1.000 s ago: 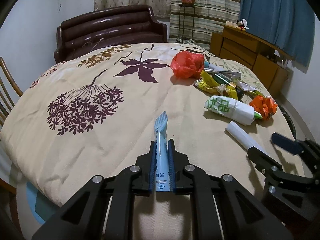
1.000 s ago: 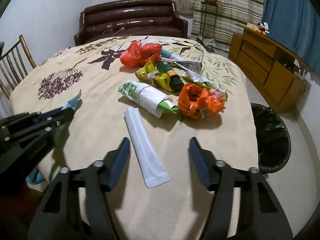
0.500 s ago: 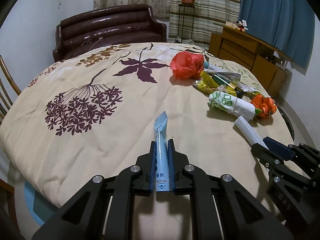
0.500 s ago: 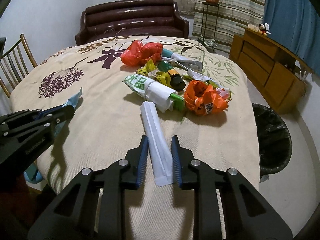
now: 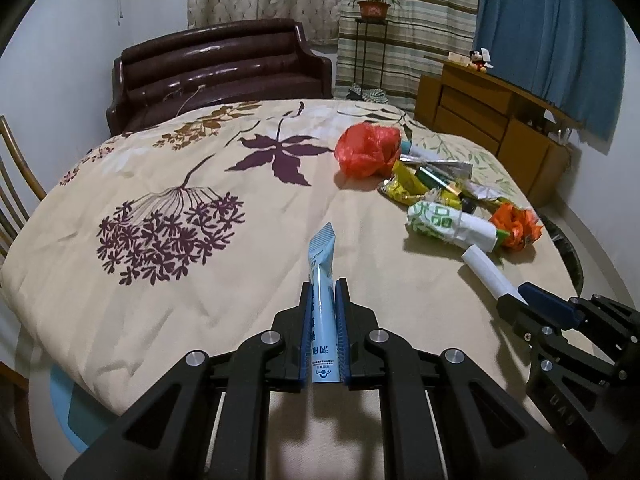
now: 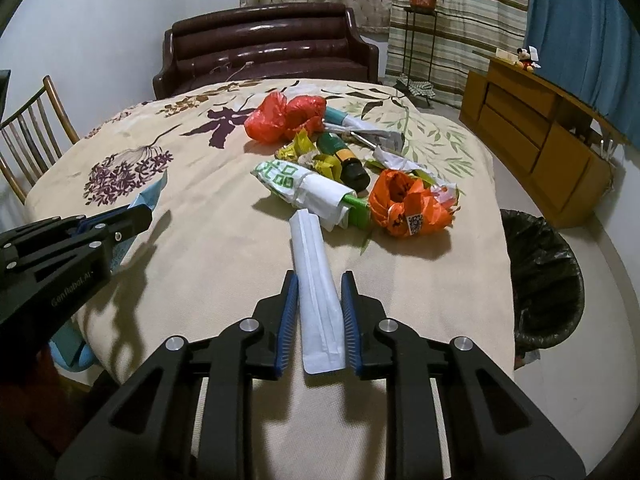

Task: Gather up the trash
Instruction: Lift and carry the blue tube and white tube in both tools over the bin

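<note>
The left gripper [image 5: 324,300] pinches a thin light-blue plastic tube [image 5: 321,268] above the round table with the flowered cream cloth [image 5: 180,280]. The right gripper [image 6: 319,300] squeezes a long flat white paper packet [image 6: 316,276] lying on that table, beside the pile of bright wrappers [image 6: 352,164]. A bin lined with a black bag [image 6: 540,272] stands beside the table.

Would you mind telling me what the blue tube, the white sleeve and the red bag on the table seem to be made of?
Blue tube: likely soft plastic, smooth and printed, with a flat crimped end.
White sleeve: probably paper, matte, with lengthwise fold lines; it could be thin film.
Red bag: thin plastic film, glossy and crumpled, catching highlights.
</note>
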The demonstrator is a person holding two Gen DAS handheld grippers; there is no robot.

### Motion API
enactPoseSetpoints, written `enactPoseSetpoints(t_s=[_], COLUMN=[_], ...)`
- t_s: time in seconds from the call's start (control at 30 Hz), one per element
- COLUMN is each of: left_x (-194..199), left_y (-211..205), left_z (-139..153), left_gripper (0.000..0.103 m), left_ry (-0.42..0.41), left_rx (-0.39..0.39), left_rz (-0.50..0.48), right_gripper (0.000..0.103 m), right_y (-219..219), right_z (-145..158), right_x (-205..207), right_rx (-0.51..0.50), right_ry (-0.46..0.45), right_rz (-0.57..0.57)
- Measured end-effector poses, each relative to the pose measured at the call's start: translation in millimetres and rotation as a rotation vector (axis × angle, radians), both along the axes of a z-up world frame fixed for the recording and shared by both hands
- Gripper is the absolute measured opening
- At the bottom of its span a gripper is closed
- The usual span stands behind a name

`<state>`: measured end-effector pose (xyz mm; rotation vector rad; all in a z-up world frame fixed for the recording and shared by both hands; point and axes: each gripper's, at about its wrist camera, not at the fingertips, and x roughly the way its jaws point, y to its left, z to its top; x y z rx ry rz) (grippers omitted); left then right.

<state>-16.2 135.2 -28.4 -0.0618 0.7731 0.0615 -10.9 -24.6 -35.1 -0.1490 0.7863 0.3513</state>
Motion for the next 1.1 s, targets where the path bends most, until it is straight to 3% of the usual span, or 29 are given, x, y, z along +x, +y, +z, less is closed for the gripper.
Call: enactPoseSetpoints(t_s=[0.3,0.57,0.77,0.93,1.0,1.03,1.07,1.1], left_x=[2.1,3.2,5.1,5.4,6.3,6.2,6.9,7.0], left_y=[-8.6,-8.4,-4.1,-3.6,-2.9,-2.5,-1.2,-0.5], left_z=[12.8,7.8,3.7,3.6,2.9,1.9,0.9,0.1], left_gripper=[0.012,0.012,0.012,0.012,0.012,0.012,0.012,0.012], left_ry=[-0.033,-0.018,-0.007,-0.007,-0.005,-0.005,-0.003,-0.001], left_rx=[-0.006,-0.006,-0.010,-0.011,-0.011,-0.012,-0.013,-0.015], left_rz=[-0.020,-0.018,-0.010,-0.009,-0.006,-0.005,-0.002,-0.001], right_gripper=[0.020,0.020,0.037,0.038,0.034,0.022,0.018,0.018], right_y=[-16.8,-20.2,-23.4,-18.2,-15.9,-14.3,-14.6,-14.6], right_z=[14.5,1.6,-3.7,-7.9,-8.5,-8.6,-8.4,-8.3], right_x=[0.5,5.1,11.4,19.0,20.5,20.6,20.4,19.8], right_rx=[0.029,0.043,0.061,0.045,0.027,0.017,0.016,0.017], right_ry=[-0.029,0.034,0.071,0.075,0.065,0.060,0.058,0.059], right_rz=[-0.035,-0.027,-0.032,-0.033,-0.036,-0.039,-0.038,-0.036])
